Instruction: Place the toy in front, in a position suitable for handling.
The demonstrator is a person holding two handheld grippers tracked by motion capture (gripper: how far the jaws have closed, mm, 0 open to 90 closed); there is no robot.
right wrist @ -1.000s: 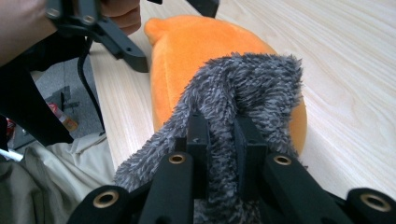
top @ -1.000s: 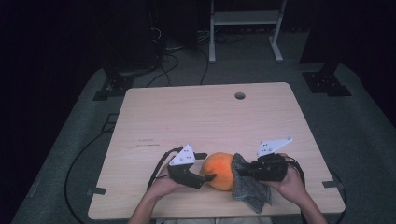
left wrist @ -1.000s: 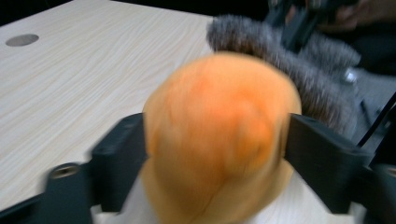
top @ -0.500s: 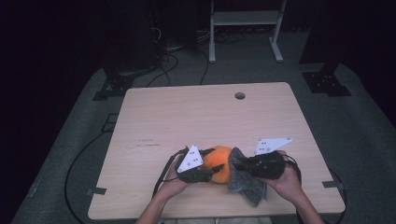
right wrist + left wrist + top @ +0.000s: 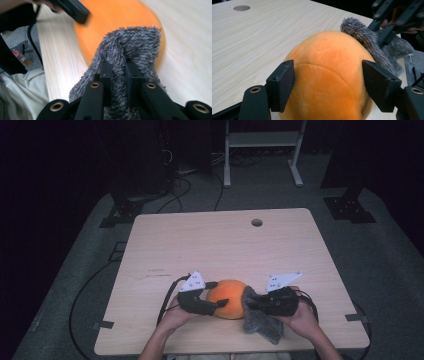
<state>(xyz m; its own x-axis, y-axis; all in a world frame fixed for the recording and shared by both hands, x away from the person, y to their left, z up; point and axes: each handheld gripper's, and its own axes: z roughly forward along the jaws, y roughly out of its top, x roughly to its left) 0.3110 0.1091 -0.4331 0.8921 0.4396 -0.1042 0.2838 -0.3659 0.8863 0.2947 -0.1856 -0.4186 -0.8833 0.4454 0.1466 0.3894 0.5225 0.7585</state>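
Observation:
An orange plush ball [image 5: 227, 297] lies near the table's front edge. My left gripper [image 5: 220, 304] comes at it from the left. In the left gripper view the ball [image 5: 327, 50] bulges between the two jaws, whose pads lie against its sides. The jaws have just been opening, with the plush still between them. My right gripper [image 5: 250, 304] is shut on a grey furry cloth [image 5: 262, 327] at the ball's right side. In the right gripper view the cloth [image 5: 130, 42] is pinched between the jaws and lies against the orange plush [image 5: 112, 20].
The light wooden table [image 5: 215, 245] has a round cable hole [image 5: 257, 222] at the back. A black cable [image 5: 167, 300] trails from the left gripper over the front edge. A dark floor, stand legs [image 5: 295, 170] and cables lie beyond the table.
The left gripper pushed in onto the ball half a second ago with its plate tipped up, then eased back left a little. The right gripper and grey cloth have hardly moved.

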